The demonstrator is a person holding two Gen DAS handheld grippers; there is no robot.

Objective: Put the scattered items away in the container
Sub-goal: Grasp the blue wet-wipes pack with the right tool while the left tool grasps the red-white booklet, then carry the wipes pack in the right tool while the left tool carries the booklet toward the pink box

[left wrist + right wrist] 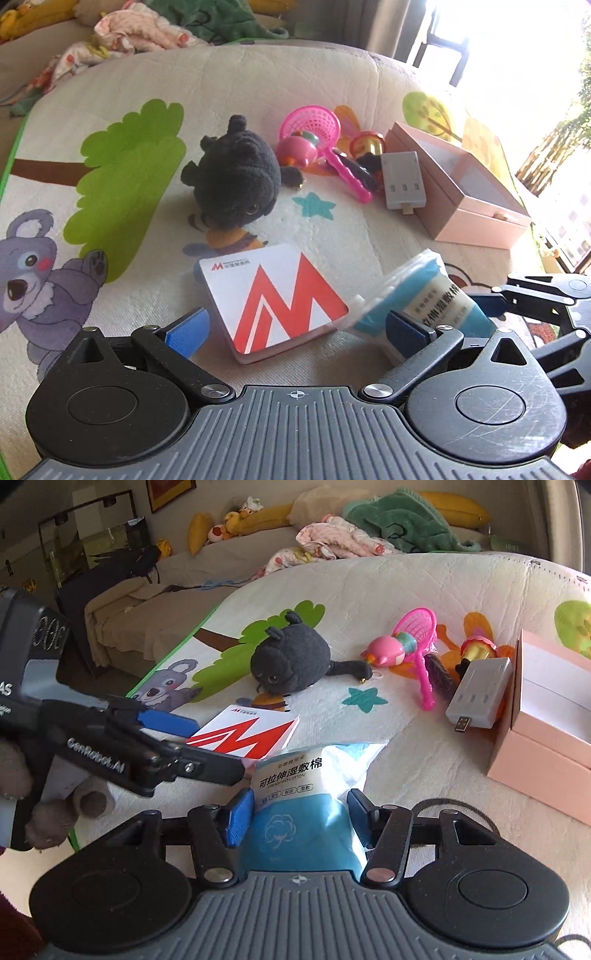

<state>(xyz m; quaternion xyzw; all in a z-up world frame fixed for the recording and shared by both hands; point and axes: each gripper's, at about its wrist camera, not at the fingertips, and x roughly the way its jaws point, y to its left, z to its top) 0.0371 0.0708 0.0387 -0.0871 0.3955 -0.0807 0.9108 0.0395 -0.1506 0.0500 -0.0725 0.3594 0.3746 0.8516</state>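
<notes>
My left gripper (295,326) stands open around a white card box with a red M (280,302) that lies on the play mat; neither pad touches it. From the right wrist view, that left gripper (218,746) reaches in from the left over the card box (243,734). My right gripper (301,812) has both blue pads against the sides of a blue cotton-pad packet (306,794), which looks pinched between them. The packet (424,295) tilts up beside the card box. The open pink container (469,192) (546,720) sits at the right.
A black plush cat (236,177) (291,661), a pink net (314,125), a pink toy (384,650), a black brush (439,672), a yellow-red toy (476,650) and a grey USB device (402,181) (480,694) lie on the mat. A sofa with cloths and cushions is behind it.
</notes>
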